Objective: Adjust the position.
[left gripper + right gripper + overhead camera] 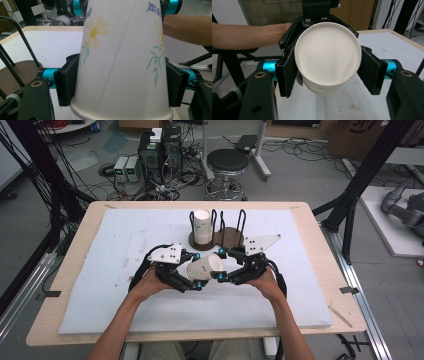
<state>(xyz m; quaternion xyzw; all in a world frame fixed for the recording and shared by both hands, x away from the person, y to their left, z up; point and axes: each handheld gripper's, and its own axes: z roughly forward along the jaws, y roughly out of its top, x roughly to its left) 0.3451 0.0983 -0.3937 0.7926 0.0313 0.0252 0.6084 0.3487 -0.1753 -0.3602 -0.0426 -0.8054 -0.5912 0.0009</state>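
A white paper cup [202,268] printed with yellow flowers [120,62] hangs on its side above the mat, held from both ends. My left gripper [198,270] [120,82] is shut on its wide part, both pads [67,82] pressing the wall just above the rolled rim. My right gripper [217,264] [327,72] is shut on the other end, where the round white end of the cup [328,52] faces its camera. A second edge shows just below that end; I cannot tell whether it is a nested cup. Behind, another cup [202,226] stands upright in a wire holder [229,237].
The white foam mat [125,285] covers most of the wooden table [75,260]. The holder's right bay stands bare on its brown base. Beyond the table are a round stool [227,162], computer boxes [160,150] and cables on the floor. Black frame posts [350,205] flank the table.
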